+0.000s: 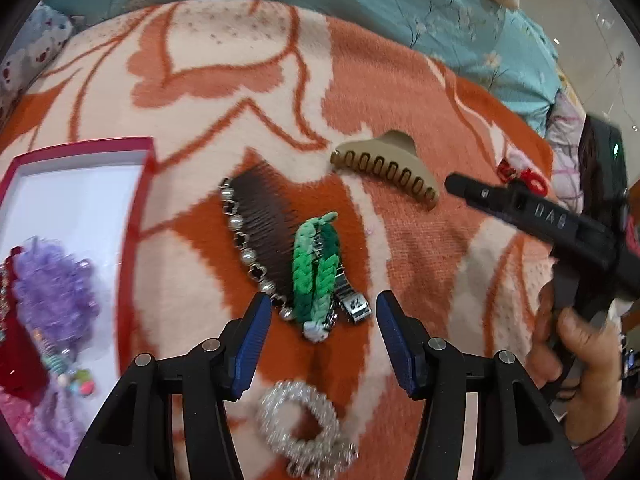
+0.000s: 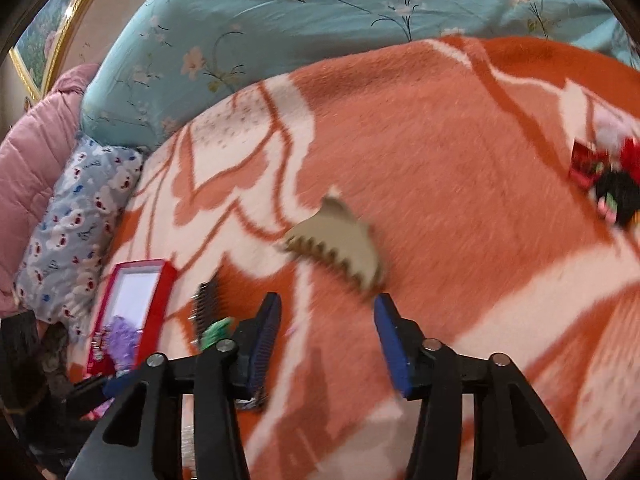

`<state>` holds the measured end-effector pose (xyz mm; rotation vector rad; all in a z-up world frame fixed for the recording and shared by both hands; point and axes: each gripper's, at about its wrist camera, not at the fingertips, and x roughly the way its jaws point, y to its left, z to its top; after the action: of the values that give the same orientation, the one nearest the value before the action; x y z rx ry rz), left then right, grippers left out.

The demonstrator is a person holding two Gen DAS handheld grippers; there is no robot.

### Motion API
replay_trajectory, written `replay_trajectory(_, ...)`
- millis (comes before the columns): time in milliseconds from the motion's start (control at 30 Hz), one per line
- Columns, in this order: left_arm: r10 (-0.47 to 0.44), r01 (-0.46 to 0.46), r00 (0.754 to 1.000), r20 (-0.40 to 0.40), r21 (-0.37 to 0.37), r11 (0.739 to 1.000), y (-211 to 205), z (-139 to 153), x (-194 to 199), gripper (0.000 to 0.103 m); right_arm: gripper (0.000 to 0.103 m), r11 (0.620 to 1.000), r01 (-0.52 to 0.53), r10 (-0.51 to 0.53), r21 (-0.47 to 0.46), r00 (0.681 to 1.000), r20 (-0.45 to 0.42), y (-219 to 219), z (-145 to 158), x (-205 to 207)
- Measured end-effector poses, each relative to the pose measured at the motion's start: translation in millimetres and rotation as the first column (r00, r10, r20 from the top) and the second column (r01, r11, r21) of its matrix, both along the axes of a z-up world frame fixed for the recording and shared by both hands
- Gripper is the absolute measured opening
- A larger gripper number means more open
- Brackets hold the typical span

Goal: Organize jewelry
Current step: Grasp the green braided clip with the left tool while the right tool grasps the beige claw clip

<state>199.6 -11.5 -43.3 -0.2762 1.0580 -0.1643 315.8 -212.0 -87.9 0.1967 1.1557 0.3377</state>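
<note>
Green braided clip (image 1: 314, 268) was framed between the parted, empty jaws of the left gripper (image 1: 320, 312), probably for boxing. Right gripper (image 2: 326, 316) was likewise held unclenched near the beige claw (image 2: 340, 248), nothing grasped.

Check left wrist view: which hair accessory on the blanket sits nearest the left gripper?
The green braided clip, lying just ahead between the gripper's fingertips; the beige claw clip lies farther off.

I am seeing an orange-and-cream blanket (image 2: 440, 152) lying under and ahead of both tongs. Beyond it a teal floral quilt (image 2: 280, 28) is lying across the far side. Far left of the right tongs a bear-print pillow (image 2: 76, 216) is resting against a pink quilted cover (image 2: 28, 152).
</note>
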Motion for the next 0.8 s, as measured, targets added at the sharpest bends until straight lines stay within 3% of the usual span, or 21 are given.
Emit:
replay_trajectory(200,0.006,-0.005,0.999,-0.051,0.022,1.0,-12.9,-30.6,29.2,0.052,0.052,0.995,-0.092,0.091,-0.029,0.995,-0.032,2.2,-17.9,26.0)
replay_trajectory(233,0.003,-0.001,0.999,-0.054,0.028,1.0,-16.1,-35.5,31.1,0.047,0.052,0.994,-0.106,0.105,-0.03,0.994,-0.034,4.6,-20.6,28.5)
replay_trajectory(267,-0.002,0.004,0.999,-0.054,0.036,0.999,-18.1,-38.4,32.9,0.032,0.052,0.992,-0.119,0.118,-0.031,0.992,-0.037,7.6,-23.3,31.1)
replay_trajectory(333,-0.02,0.023,0.998,-0.063,0.038,0.999,-22.1,-44.2,36.6,0.017,0.052,0.989,-0.145,0.143,-0.04,0.989,-0.04,14.1,-29.1,35.8)
replay_trajectory(533,-0.044,0.045,0.998,-0.039,0.022,0.999,-20.0,-44.0,34.6,0.009,0.05,0.984,-0.159,0.156,-0.08,0.987,-0.047,24.2,-41.9,46.0)
replay_trajectory(800,-0.056,0.056,0.998,0.004,-0.017,0.998,-12.0,-26.7,19.8,0.008,0.05,0.988,-0.148,0.147,-0.049,0.989,-0.017,28.5,-34.1,65.4)
